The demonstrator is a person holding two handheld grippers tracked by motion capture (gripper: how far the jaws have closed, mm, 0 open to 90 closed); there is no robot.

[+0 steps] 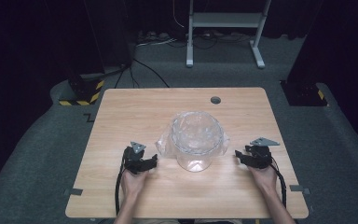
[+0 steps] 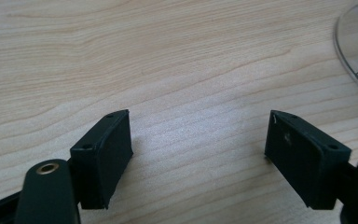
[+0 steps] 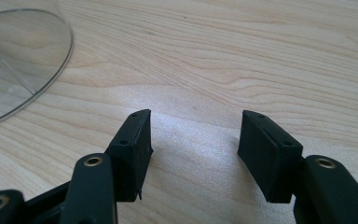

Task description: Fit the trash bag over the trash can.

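A clear plastic bowl-shaped container (image 1: 196, 138) stands in the middle of the wooden table (image 1: 135, 112), with a crumpled clear plastic film (image 1: 164, 145) lining it and spilling over its rim. My left gripper (image 1: 154, 161) rests low on the table to the container's left, open, with bare wood between its jaws (image 2: 198, 144). My right gripper (image 1: 237, 155) sits to the container's right, also open over bare wood (image 3: 193, 140). A curved clear edge (image 2: 354, 51) shows at the upper right of the left gripper view, and the same kind of clear edge (image 3: 23, 65) at the upper left of the right gripper view.
A round cable hole (image 1: 215, 100) sits near the table's far edge. Beyond the table stand a white metal frame (image 1: 223, 28) and a base with yellow-black hazard tape (image 1: 81, 91) on grey carpet. Cables trail from both grippers toward the near edge.
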